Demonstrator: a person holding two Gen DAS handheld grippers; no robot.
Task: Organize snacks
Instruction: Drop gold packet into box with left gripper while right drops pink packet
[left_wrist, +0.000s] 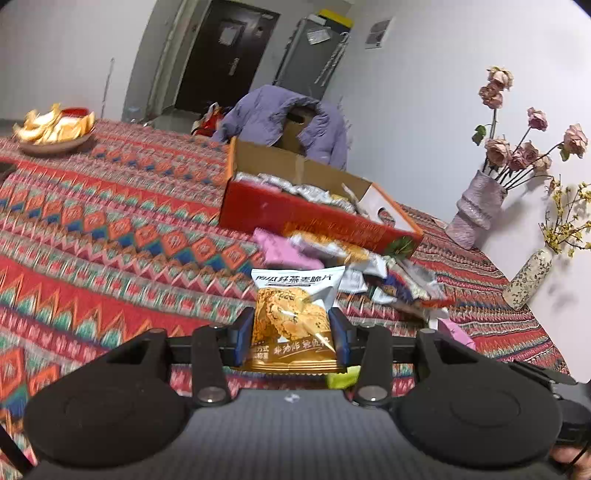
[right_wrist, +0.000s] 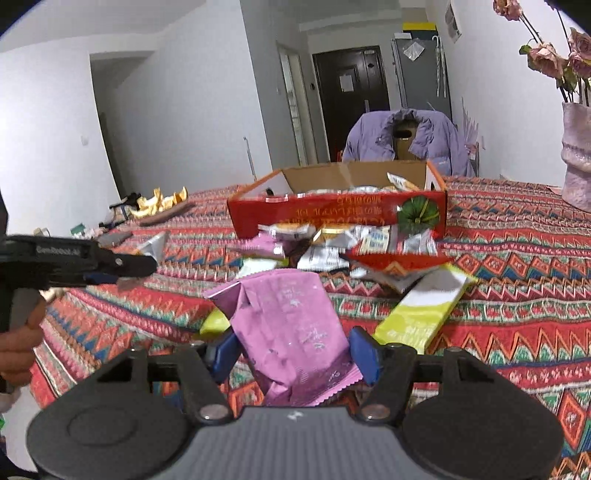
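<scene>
1. Here, in the left wrist view, the left tool (left_wrist: 291, 334) is clamped narrow on a yellow snack packet (left_wrist: 293, 321), held upright off the counter (left_wrist: 110, 229). The red cardboard box (left_wrist: 310, 218) sits ahead toward the counter's far edge, with a heap of loose packets (left_wrist: 354, 266) just in front of its near wall. Best to carry the packet high enough to clear that wall, then let go over the box's inside.

2. In the right wrist view, the right tool (right_wrist: 291, 354) holds a pink packet (right_wrist: 291, 332), its blue fingers (right_wrist: 364, 354) pressing the crumpled sides. A green-and-white packet (right_wrist: 421, 314) lies just beside. Keep the two tools from crossing; the left one shows at the left edge.
</scene>
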